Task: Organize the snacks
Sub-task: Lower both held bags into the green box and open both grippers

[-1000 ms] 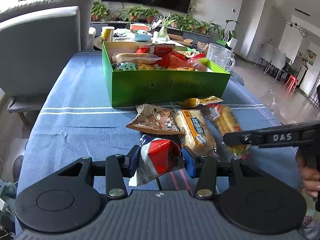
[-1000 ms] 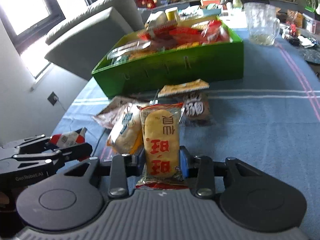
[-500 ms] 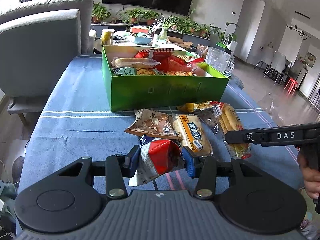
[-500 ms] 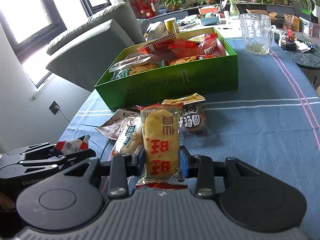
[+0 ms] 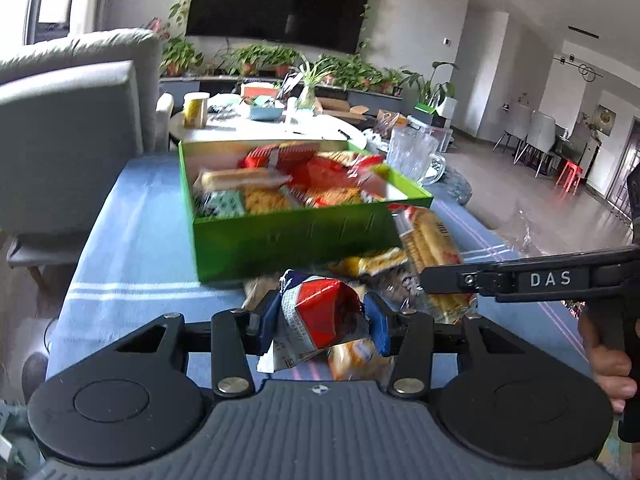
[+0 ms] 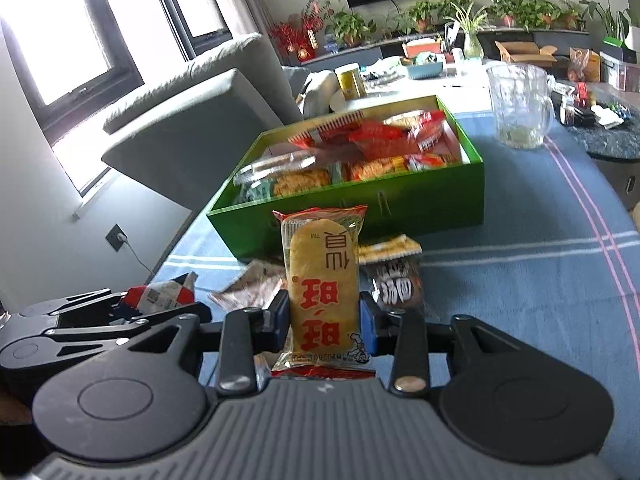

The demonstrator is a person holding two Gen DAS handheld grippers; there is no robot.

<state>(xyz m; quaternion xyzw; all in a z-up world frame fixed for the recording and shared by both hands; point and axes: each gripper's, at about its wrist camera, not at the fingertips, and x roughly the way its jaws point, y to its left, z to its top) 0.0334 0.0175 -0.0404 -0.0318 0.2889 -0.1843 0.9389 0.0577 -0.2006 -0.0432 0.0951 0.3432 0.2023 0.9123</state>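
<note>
My left gripper point(image 5: 320, 320) is shut on a red, white and blue snack packet point(image 5: 320, 314), held above the blue tablecloth just short of the green box point(image 5: 296, 236). My right gripper point(image 6: 324, 316) is shut on a yellow rice cracker packet point(image 6: 322, 280) with red characters, held upright in front of the green box point(image 6: 432, 204). The box holds several snack packets. The right gripper also shows in the left wrist view point(image 5: 508, 280), with the cracker packet point(image 5: 430, 240) sticking out of it. The left gripper shows at the left of the right wrist view point(image 6: 120, 316).
Loose snacks lie on the cloth before the box: a dark packet point(image 6: 394, 284), a yellow packet point(image 6: 388, 250) and a brown packet point(image 6: 252, 286). A glass jug point(image 6: 518, 106) stands right of the box. A grey sofa point(image 6: 192, 120) is on the left.
Both grippers have risen and moved toward the green box with their packets; the box's contents now show from higher up. The grips have not changed.
</note>
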